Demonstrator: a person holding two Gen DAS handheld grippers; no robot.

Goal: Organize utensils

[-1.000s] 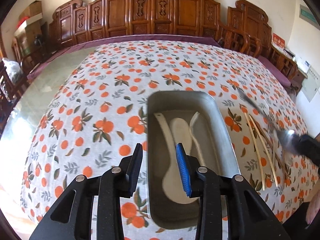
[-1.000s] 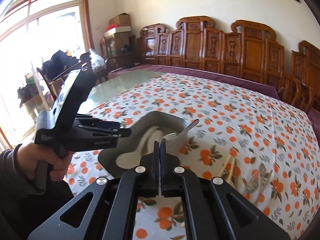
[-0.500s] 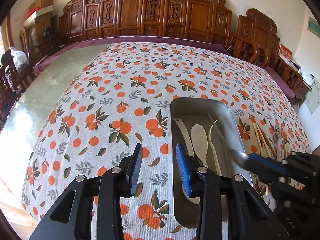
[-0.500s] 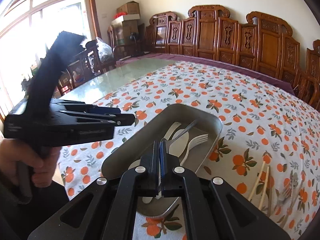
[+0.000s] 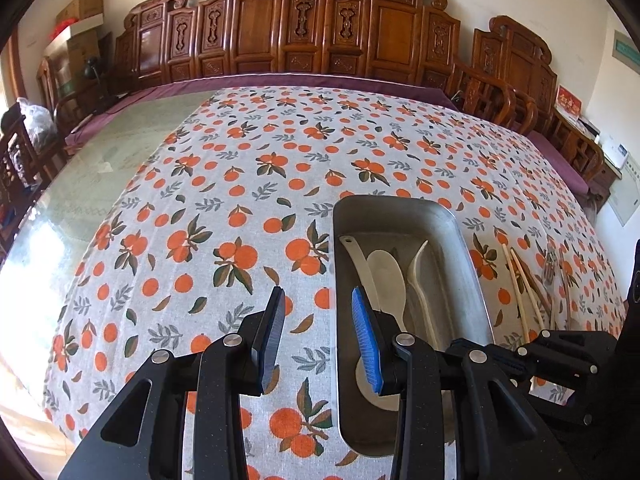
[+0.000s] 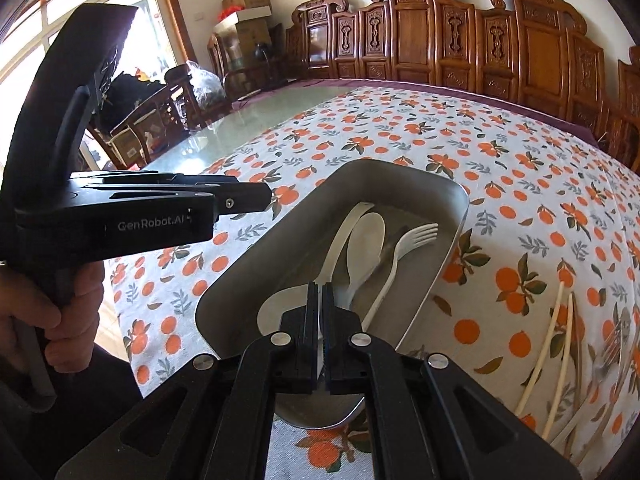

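A metal tray (image 5: 464, 240) (image 6: 452, 240) sits on the orange-print tablecloth. It holds a white rice paddle (image 6: 366, 236), a white ladle (image 6: 340, 240), a white fork (image 6: 404, 248) and a metal utensil (image 6: 390, 254) lying between them. My right gripper (image 6: 321, 300) hovers over the tray's near end with its jaws nearly together; a thin pale strip shows between them, and I cannot tell what it is. My left gripper (image 5: 316, 332) is open and empty over the cloth, just left of the tray. Pale chopsticks (image 6: 556, 332) (image 5: 520, 280) and metal forks (image 6: 616, 336) lie on the cloth right of the tray.
Carved wooden chairs (image 5: 320, 28) line the far side of the table. Bare glass tabletop (image 5: 80, 184) lies left of the cloth. Cardboard boxes (image 6: 244, 8) are stacked in the far corner.
My right gripper carried the metal utensil from the cloth to the tray and lowered towards the tray's near end; the utensil now lies inside. My left gripper shifted left, off the tray.
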